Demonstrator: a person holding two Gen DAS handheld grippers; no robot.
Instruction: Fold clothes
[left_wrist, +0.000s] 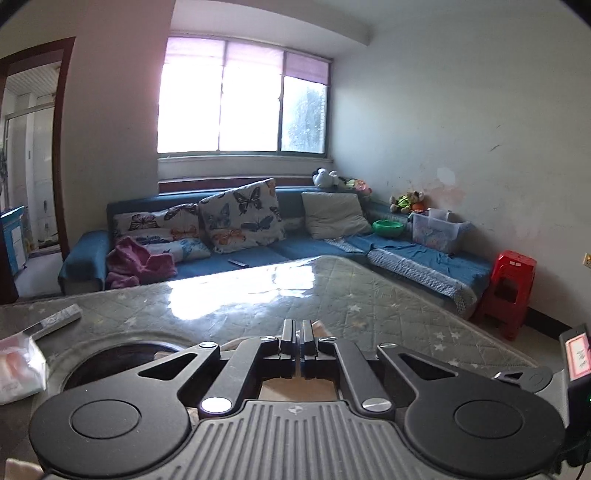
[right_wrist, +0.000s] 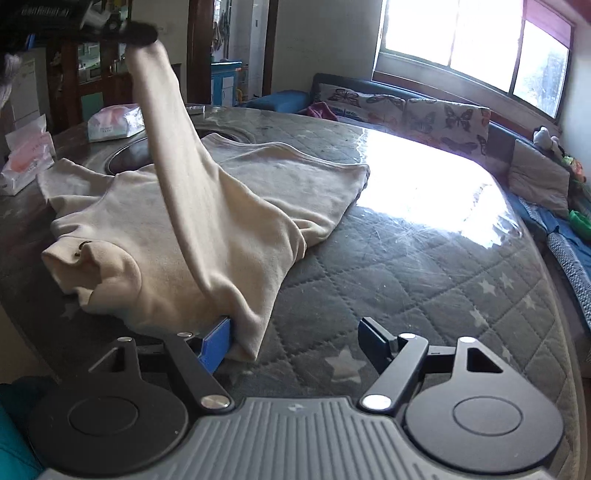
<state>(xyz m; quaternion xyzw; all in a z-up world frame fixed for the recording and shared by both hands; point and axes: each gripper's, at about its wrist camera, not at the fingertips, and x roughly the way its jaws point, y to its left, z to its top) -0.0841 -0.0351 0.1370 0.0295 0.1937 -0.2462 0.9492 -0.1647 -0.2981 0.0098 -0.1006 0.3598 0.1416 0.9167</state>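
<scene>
A cream sweatshirt (right_wrist: 207, 206) lies spread on the round table (right_wrist: 424, 266), which has a grey quilted star cover. One sleeve (right_wrist: 162, 122) is pulled up and held high at the top left by my left gripper (right_wrist: 138, 35). In the left wrist view my left gripper (left_wrist: 298, 341) is shut on the sleeve cuff; a sliver of cream cloth (left_wrist: 317, 326) shows at the fingertips. My right gripper (right_wrist: 295, 336) is open low over the table. Its left finger (right_wrist: 218, 341) touches the sweatshirt's near edge.
Tissue packs (right_wrist: 114, 123) (right_wrist: 26, 162) lie at the table's far left by a dark round recess (right_wrist: 122, 158). A remote (left_wrist: 59, 319) lies on the table. A blue sofa with cushions (left_wrist: 240, 218) and a red stool (left_wrist: 511, 288) stand beyond the table.
</scene>
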